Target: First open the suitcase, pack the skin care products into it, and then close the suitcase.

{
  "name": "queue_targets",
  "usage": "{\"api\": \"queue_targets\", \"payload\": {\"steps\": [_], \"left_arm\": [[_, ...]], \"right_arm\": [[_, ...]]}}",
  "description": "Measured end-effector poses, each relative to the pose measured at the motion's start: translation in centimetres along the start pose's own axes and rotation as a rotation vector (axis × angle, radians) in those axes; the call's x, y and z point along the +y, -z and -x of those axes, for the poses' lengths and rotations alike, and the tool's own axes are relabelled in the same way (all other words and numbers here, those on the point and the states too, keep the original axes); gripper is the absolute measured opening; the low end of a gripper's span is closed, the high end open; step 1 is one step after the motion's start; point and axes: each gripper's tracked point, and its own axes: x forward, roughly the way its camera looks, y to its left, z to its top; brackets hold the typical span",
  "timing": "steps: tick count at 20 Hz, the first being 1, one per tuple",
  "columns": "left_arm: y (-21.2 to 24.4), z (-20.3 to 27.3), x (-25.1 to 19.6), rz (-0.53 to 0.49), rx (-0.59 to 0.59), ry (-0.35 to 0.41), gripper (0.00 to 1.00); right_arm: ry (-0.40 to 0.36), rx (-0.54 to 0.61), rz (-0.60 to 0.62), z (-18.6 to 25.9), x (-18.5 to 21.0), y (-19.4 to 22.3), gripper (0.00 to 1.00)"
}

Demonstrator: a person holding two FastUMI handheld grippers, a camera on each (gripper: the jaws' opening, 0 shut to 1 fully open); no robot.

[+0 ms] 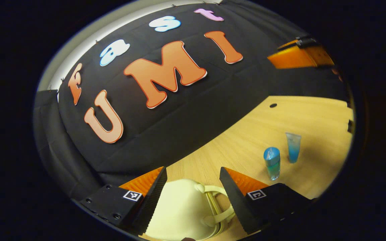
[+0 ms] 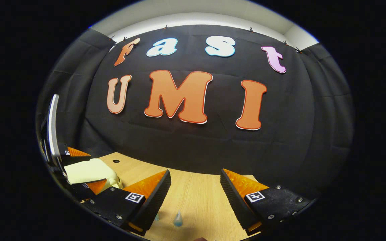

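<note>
— Where does the suitcase lie from your left tongs?

— Right under them; my left tongs [image 1: 193,187] stand wide, holding nothing, with the cream suitcase [image 1: 179,211] between the two fingers and a little beyond them; its handle [image 1: 218,204] sits nearer my right-hand finger, running roughly along my line of sight; the case looks closed, though I see only its top end, so I would not swear to it.

— And the other pair?

— My right tongs [image 2: 194,197] are wide as well and empty, over bare surface [image 2: 196,194]; from there the suitcase [image 2: 90,170] is off to the left, with my left tongs [image 2: 79,167] straddling it; so the left is plainly the nearer one for the opening.

— The skin care products?

— A blue bottle [image 1: 272,163] and a blue tube [image 1: 293,147] stand upright just beside each other, to the right of the suitcase and apart from it; they lie just below my right tongs.

— Room to move?

— Open wood between case and bottles; the booth's cloth wall is close behind the case, so I judge the lid has little room to swing that way.
</note>
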Motion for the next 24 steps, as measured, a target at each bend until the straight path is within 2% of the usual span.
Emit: {"api": "queue_targets", "payload": {"steps": [7, 11, 16, 20, 21, 22, 24], "left_arm": [[6.0, -0.4, -4.9, -0.229, 0.123, 0.123, 0.97], [8.3, 0.0, -5.8, -0.322, 0.166, 0.131, 0.97], [11.1, 0.6, -6.2, -0.389, 0.241, 0.130, 0.97], [12.3, -0.1, -6.0, -0.518, 0.274, 0.104, 0.82], [12.5, -0.3, -6.0, -0.562, 0.272, 0.104, 0.73], [12.6, -0.5, -6.4, -0.592, 0.274, 0.113, 0.66], [13.3, -1.5, -7.3, -0.627, 0.287, 0.145, 0.62]], "right_arm": [[0.023, 0.040, -0.012, 0.2, -2.0, 1.9, 0.94], [0.024, 0.052, -0.016, 0.3, -2.6, 2.4, 0.95], [0.012, 0.052, -0.021, 0.4, -2.5, 2.6, 0.95], [-0.007, 0.041, -0.027, 0.5, -2.3, 2.2, 0.95], [-0.011, 0.040, -0.028, 0.5, -2.2, 2.2, 0.95], [-0.015, 0.038, -0.027, 0.6, -2.3, 2.2, 0.95], [-0.018, 0.038, -0.022, 0.6, -2.6, 2.1, 0.94]]}}
